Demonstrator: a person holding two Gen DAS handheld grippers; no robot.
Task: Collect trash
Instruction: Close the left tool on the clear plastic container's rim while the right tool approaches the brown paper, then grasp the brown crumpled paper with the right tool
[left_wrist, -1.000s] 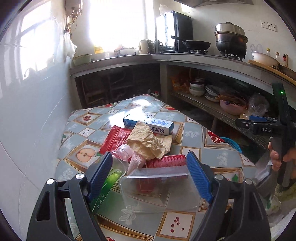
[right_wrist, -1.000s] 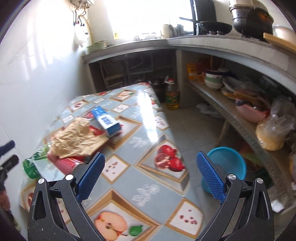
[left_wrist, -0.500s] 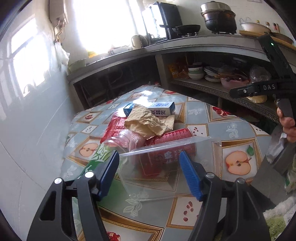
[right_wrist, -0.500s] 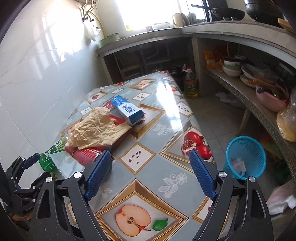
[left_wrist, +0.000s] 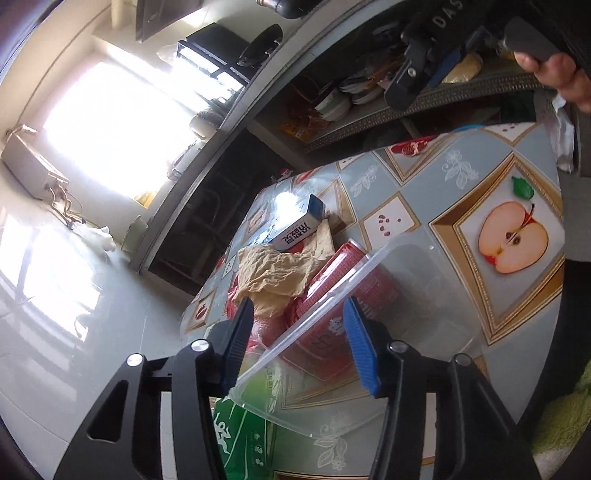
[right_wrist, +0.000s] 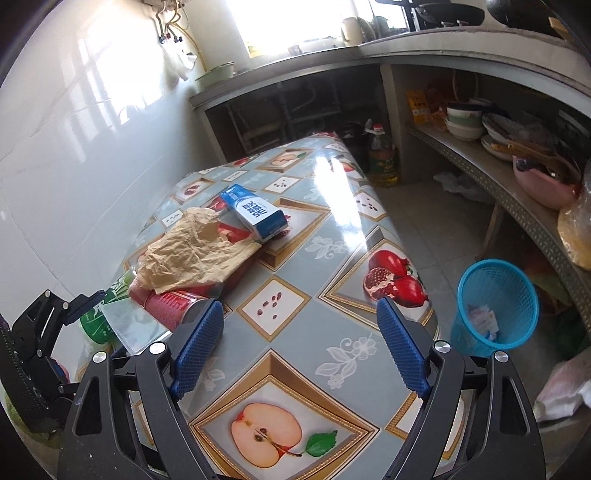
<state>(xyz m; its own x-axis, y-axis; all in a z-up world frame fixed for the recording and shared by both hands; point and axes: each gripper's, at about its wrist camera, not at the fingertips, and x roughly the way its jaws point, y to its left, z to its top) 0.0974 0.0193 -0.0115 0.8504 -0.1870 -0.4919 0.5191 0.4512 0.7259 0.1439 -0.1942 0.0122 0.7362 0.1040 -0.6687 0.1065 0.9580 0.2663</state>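
the left gripper (left_wrist: 295, 339) is tilted on its side so its closing jaws straddle the rim of the clear plastic box (left_wrist: 388, 306), not yet pinching it. the box sits at the near end of the trash pile on the table (right_wrist: 332, 332), leaning against the red can (right_wrist: 173, 302); right of the can lie the crumpled paper (right_wrist: 192, 254) and the blue carton (right_wrist: 255, 214). the right gripper (right_wrist: 301, 350) hangs released over bare cloth, likely waiting. the blue basket (right_wrist: 495, 306) stands on the floor right of the table, handy for dropping.
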